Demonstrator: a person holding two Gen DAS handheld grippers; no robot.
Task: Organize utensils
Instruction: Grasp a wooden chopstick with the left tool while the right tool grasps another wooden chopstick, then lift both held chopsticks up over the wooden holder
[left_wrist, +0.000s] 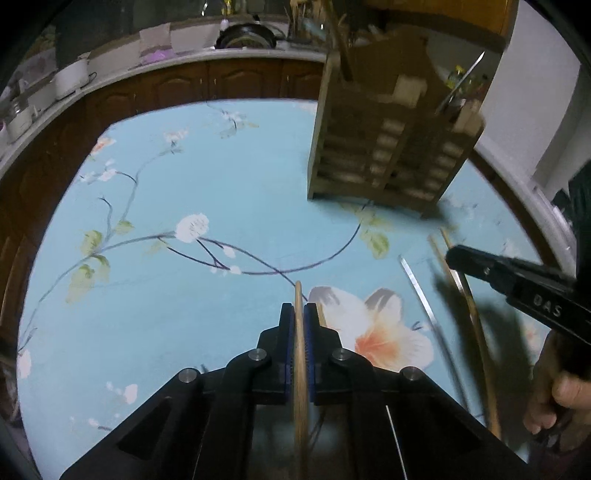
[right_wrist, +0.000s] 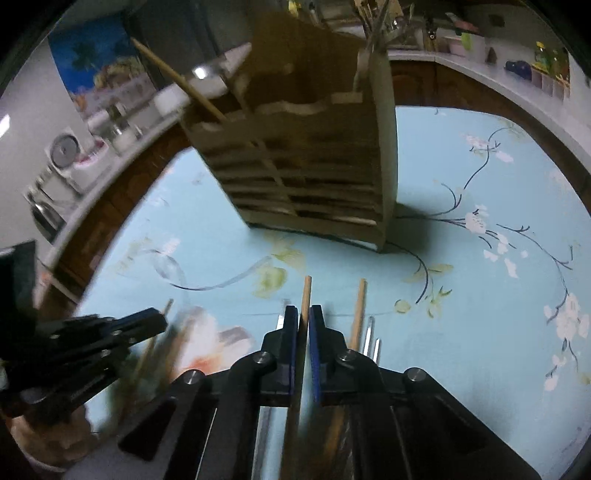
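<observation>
Since both sticks are thin wood, I judge them light and stiff but prone to pivot or slip in a narrow pinch, so I'd want the hold nearer mid-length than the tip.

L claw (left_wrist: 303, 314): pressed together on a chopstick (left_wrist: 300, 354), which runs straight up between the pads w/ its tip poking out just beyond them, centre-low in the left view.

R claw (right_wrist: 304, 317): pinching another chopstick (right_wrist: 305, 299) the same way, tip sticking out past the pads. It's the blurred black arm at the right edge of the left view, w/ a hand (left_wrist: 554, 398) behind it.

Both claws tilt steeply down at the blue floral worktop (left_wrist: 184, 177).

More utensils lie loose on the worktop: a wooden stick (right_wrist: 360, 306) just right of the R claw, metal ones (right_wrist: 371, 336) beside it.

The slatted wooden holder (left_wrist: 388, 140) stands in the upper right of the left view, well apart from both claws, w/ a stick and a metal piece already leaning in it.
</observation>
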